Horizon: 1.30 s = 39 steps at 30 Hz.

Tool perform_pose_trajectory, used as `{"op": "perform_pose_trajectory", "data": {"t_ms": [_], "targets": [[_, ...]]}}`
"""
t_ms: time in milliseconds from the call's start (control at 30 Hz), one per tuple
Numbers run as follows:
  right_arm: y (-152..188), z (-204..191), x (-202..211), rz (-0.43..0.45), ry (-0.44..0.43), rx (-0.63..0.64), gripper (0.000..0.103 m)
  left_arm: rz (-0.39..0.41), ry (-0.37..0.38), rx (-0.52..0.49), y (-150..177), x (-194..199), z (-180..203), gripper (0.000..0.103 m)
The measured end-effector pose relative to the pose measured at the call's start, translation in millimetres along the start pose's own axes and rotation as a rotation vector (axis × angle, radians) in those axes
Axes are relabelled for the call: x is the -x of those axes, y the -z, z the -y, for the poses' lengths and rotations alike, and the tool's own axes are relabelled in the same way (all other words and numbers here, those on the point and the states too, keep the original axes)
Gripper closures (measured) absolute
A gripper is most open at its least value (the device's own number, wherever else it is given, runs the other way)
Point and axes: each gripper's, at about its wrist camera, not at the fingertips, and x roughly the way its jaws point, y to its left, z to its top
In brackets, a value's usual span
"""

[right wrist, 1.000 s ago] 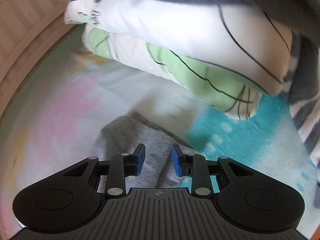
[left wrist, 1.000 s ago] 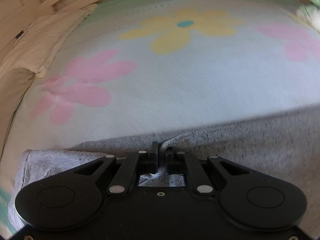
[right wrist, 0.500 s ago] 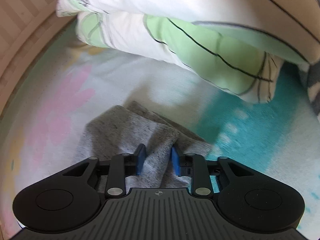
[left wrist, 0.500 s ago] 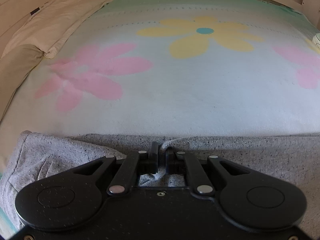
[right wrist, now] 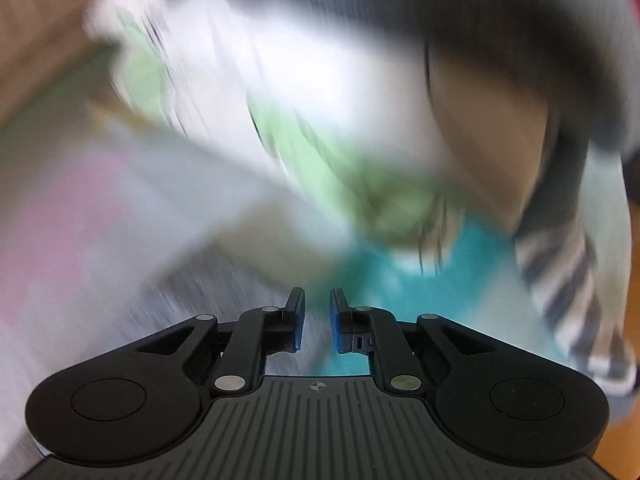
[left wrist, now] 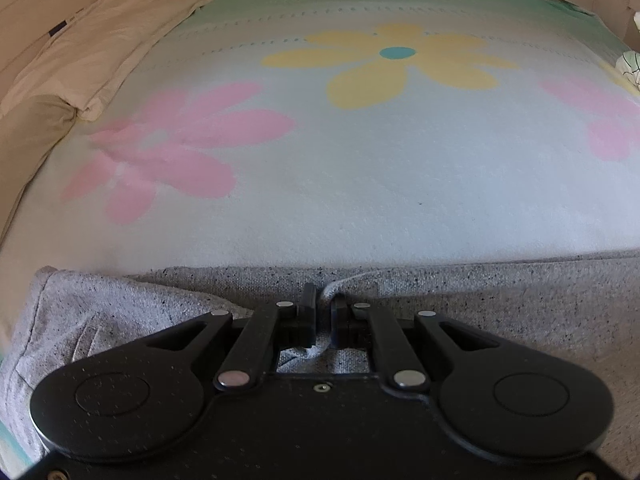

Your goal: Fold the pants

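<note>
On a bed spread with a flowered blanket (left wrist: 360, 184), grey pants (left wrist: 500, 304) lie in a long band across the near edge, directly under and to both sides of the left tongs (left wrist: 323, 312). Those tongs are clenched on a small ridge of the grey knit, a pinched fold rising between the jaws along the cloth's far edge. To their left the fabric bunches into soft creases; to their right it runs flat and smooth. A cream pillow (left wrist: 100, 52) rests well off to the far left.

The right tongs (right wrist: 317, 322) stand slightly parted with nothing visibly between the blue pads; the view beyond them is heavily blurred, showing only a white-and-green cushion (right wrist: 304, 120) ahead and grey cloth to their left.

The pants look light, limp and thick-knit, likely to sag and drag rather than hold shape. Edges, hems and the waistband seem the surest places to grip, with a matching hold at the far end so the layer lifts evenly.
</note>
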Motion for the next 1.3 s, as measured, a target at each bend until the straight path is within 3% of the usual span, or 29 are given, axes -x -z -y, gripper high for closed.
{"op": "perform_pose_trajectory", "data": {"t_ms": [67,167,233,367,467,633,667,733,867,967,1100,1300], "targets": [[-4,-4,5,0.036,-0.082,0.004,0.087,0.001,-0.006,-0.008,2,0,1,0.091],[-5,-15,-8,0.020,-0.176,-0.015,0.080,0.008,-0.017,-0.032,2,0,4,0.091],[-7,-28,-21,0.021,-0.186,0.014,0.079,0.008,-0.012,-0.028,1,1,3,0.091],[-11,-44,-37,0.031,-0.181,0.091,0.067,0.003,0.001,-0.013,1,2,0,0.091],[-21,-44,-48,0.034,-0.197,0.097,0.066,0.007,-0.001,-0.027,1,2,0,0.091],[-22,-38,-58,-0.059,-0.243,0.096,0.062,0.007,-0.003,-0.032,1,1,2,0.091],[-21,-35,-56,-0.068,-0.252,0.107,0.070,0.008,-0.006,-0.033,1,1,2,0.091],[-22,-34,-48,-0.070,-0.313,0.125,0.098,0.012,-0.013,-0.039,2,2,5,0.091],[-22,-21,-1,0.030,-0.387,0.138,0.098,0.021,-0.023,-0.048,4,3,8,0.091],[-15,2,43,0.117,-0.426,0.069,0.098,0.026,-0.022,-0.040,4,6,9,0.091],[-10,7,65,0.195,-0.354,0.085,0.098,0.026,-0.007,-0.018,3,8,6,0.091],[-15,-37,2,0.131,-0.171,0.143,0.098,0.022,-0.008,-0.018,2,5,5,0.091]]}}
